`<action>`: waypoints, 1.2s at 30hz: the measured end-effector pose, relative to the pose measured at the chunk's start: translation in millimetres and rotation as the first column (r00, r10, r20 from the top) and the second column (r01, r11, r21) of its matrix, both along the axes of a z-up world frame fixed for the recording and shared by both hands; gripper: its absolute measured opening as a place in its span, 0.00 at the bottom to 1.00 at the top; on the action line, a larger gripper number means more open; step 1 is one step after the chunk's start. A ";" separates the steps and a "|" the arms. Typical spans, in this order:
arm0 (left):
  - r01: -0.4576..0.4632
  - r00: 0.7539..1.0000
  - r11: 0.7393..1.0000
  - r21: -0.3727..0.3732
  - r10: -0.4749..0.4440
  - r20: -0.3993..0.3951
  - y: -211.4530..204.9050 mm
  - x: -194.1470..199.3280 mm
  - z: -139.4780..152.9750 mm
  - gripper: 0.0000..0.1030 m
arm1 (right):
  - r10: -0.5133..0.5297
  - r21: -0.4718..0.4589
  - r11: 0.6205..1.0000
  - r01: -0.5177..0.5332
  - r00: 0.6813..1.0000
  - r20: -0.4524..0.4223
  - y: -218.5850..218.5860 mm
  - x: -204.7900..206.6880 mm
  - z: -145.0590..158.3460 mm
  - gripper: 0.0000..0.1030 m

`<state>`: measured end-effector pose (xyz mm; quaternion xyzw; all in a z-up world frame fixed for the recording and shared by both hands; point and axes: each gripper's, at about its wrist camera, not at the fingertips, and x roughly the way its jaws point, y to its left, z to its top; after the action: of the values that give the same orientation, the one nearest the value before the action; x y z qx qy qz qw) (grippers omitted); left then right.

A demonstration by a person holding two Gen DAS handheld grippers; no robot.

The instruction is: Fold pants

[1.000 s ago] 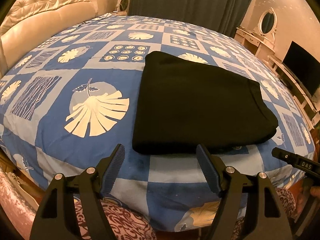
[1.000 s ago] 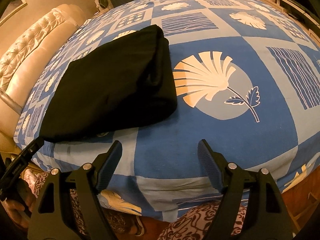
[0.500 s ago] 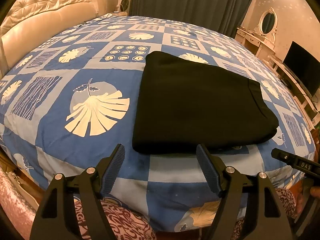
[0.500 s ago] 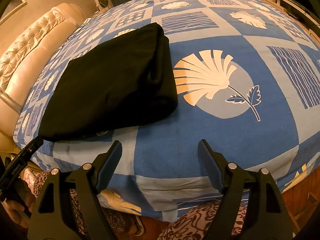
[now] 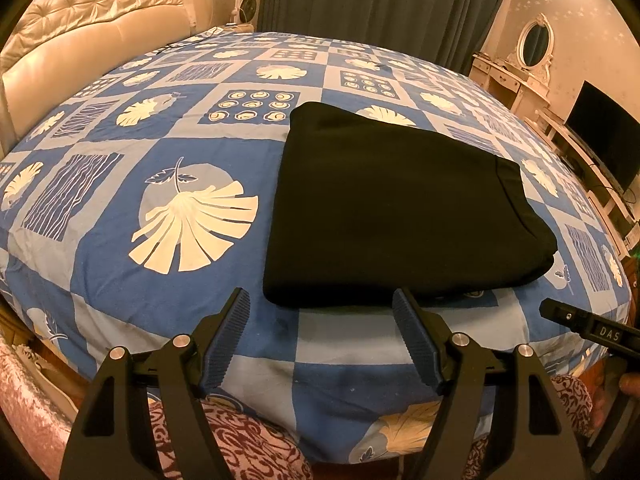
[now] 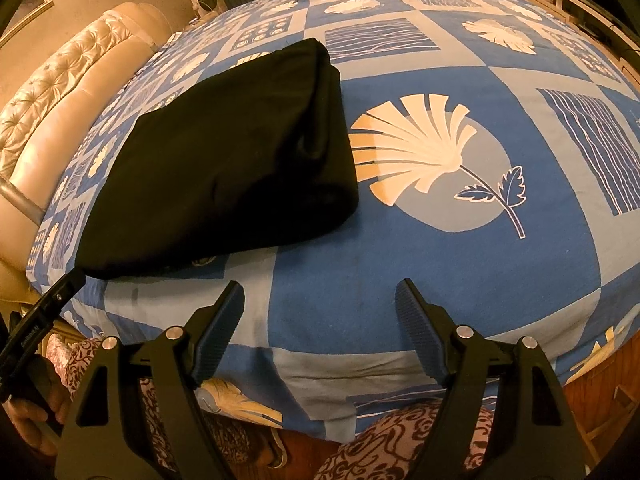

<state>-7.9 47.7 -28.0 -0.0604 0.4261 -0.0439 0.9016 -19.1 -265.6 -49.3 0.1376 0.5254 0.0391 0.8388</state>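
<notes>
Here the left gripper (image 5: 321,312) had its jaws spread wide with nothing between them, held over the near edge of the bed (image 5: 168,280). The finger pads (image 5: 228,336) were dark blue with fine ribbing, set on matte black angular arms fixed by silver round-headed screws. The right gripper (image 6: 320,306) matched it: jaws likewise released and bare, same ribbed pads and black frame, over the bed edge, well apart from the cloth.

The pants (image 5: 392,212) lay folded on the bed, just beyond the left gripper's tips. Black, matte, soft knit-like fabric; a thick roughly rectangular stack with rounded corners. In the right wrist view the pants (image 6: 224,160) showed several stacked layers at the right-hand edge, with a seam or band running along it; that edge bulged slightly. The top surface was mostly smooth.

The bedcover was a cotton-like sheet in blue and pale grey squares printed with cream leaf and shell shapes, wavy lines and spirals. A cream tufted headboard (image 5: 100,24) stood at the left. Dark curtains (image 5: 380,4) hung behind.
</notes>
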 end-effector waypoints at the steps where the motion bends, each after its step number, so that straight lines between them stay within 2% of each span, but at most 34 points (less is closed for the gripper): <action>1: -0.001 1.000 1.000 0.002 0.001 0.000 -0.1 -0.1 0.1 0.71 | 0.001 0.000 1.000 -0.001 1.000 -0.001 0.3 0.0 -0.3 0.76; 20: -0.002 1.000 1.000 0.000 0.002 -0.003 -0.6 -0.3 -0.2 0.71 | 0.002 -0.001 1.000 -0.002 1.000 -0.004 0.5 -0.2 -0.3 0.76; 27: -0.015 0.999 0.999 -0.040 0.014 -0.030 11.9 5.3 5.8 0.71 | -0.006 0.031 0.999 0.006 1.000 -0.011 -6.6 2.9 2.2 0.76; 30: -0.040 0.999 0.997 -0.062 0.039 -0.021 34.2 22.5 17.6 0.71 | -0.017 0.058 0.998 0.016 1.000 0.004 -17.1 13.2 12.4 0.76; 32: -0.080 0.997 0.995 -0.053 0.082 0.018 55.9 42.5 26.2 0.71 | -0.033 0.062 0.998 0.031 0.999 0.034 -27.2 26.0 21.9 0.76; 33: -0.101 0.994 0.994 -0.044 0.103 0.030 65.8 53.4 28.5 0.71 | -0.053 0.053 0.997 0.050 0.997 0.059 -35.9 39.0 28.2 0.76; 35: -0.148 0.987 0.988 -0.039 0.150 0.050 90.4 83.9 29.7 0.72 | -0.082 0.043 0.996 0.078 0.993 0.086 -49.6 65.4 34.7 0.82; 36: -0.162 0.985 0.986 -0.041 0.164 0.054 99.9 98.7 29.0 0.79 | -0.100 0.036 0.995 0.097 0.989 0.107 -59.2 89.3 37.9 0.83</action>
<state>90.8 147.6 1.1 -0.1104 0.3929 0.0205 0.9127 70.1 -324.8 -11.4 0.1741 0.4707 0.0132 0.8648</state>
